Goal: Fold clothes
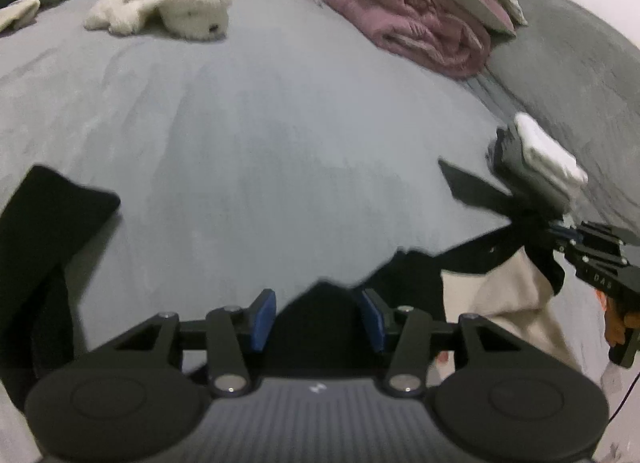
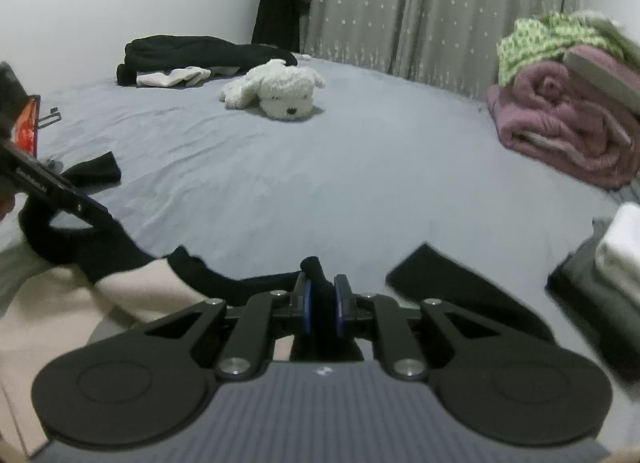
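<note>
A black garment with a cream panel [image 1: 500, 295] lies bunched at the near edge of the grey bed [image 1: 260, 135]. My left gripper [image 1: 318, 319] stands open, its blue pads wide apart with a peak of the black cloth [image 1: 320, 299] rising between them. One black sleeve [image 1: 52, 215] trails off to the left. My right gripper [image 2: 323, 303] is shut on a fold of the black garment [image 2: 316, 271], which sticks out past its pads. Another sleeve [image 2: 440, 279] lies flat to its right. The left gripper [image 2: 94, 209] shows at the left, down against the black cloth.
A white plush dog [image 2: 280, 91] lies mid-bed. A rolled pink blanket [image 2: 560, 135] topped with green cloth [image 2: 540, 35] sits at the right. A small folded stack of white and grey clothes [image 2: 616, 255] rests nearby. Dark clothes [image 2: 192, 51] are piled at the far left, before a curtain.
</note>
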A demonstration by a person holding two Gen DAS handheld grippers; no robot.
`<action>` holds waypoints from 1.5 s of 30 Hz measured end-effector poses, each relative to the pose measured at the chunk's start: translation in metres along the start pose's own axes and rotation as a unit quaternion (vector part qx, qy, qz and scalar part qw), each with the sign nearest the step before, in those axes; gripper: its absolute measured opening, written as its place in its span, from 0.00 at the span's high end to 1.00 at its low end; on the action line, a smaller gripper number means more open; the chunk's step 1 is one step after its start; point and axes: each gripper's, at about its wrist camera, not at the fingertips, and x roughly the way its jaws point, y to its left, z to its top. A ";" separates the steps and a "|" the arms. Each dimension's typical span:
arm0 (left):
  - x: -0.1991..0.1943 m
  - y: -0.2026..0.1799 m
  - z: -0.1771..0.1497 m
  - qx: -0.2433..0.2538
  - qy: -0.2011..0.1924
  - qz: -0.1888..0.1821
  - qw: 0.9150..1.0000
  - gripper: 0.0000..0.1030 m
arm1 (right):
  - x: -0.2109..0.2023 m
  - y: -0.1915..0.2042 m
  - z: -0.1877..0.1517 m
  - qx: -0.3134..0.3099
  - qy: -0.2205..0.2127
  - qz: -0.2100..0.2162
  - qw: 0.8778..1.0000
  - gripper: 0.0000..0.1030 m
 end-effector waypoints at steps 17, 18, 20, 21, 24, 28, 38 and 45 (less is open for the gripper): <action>-0.016 -0.020 -0.012 -0.001 -0.111 0.070 0.991 0.96 | 0.002 0.004 -0.010 0.012 -0.002 -0.026 1.000 0.87; -0.015 -0.019 -0.007 -0.004 -0.122 0.077 0.990 0.96 | 0.006 0.004 -0.005 0.010 -0.008 -0.034 0.999 0.88; -0.012 -0.017 0.002 -0.010 -0.145 0.087 0.985 0.96 | 0.015 0.003 0.004 0.008 -0.020 -0.052 0.998 0.88; -0.010 -0.016 0.008 -0.013 -0.157 0.093 0.983 0.96 | 0.020 0.003 0.009 0.007 -0.026 -0.061 0.998 0.88; 0.000 -0.010 0.027 -0.022 -0.185 0.109 0.976 0.96 | 0.041 0.001 0.026 0.002 -0.043 -0.086 0.995 0.88; 0.023 -0.003 0.057 -0.027 -0.207 0.137 0.968 0.96 | 0.077 -0.006 0.045 -0.004 -0.047 -0.113 0.992 0.88; 0.087 0.004 0.110 0.011 -0.214 0.205 0.955 0.96 | 0.152 -0.036 0.069 0.010 -0.033 -0.166 0.986 0.89; 0.118 0.021 0.141 -0.005 -0.220 0.257 0.941 1.00 | 0.174 -0.065 0.068 0.055 -0.010 -0.166 0.984 1.00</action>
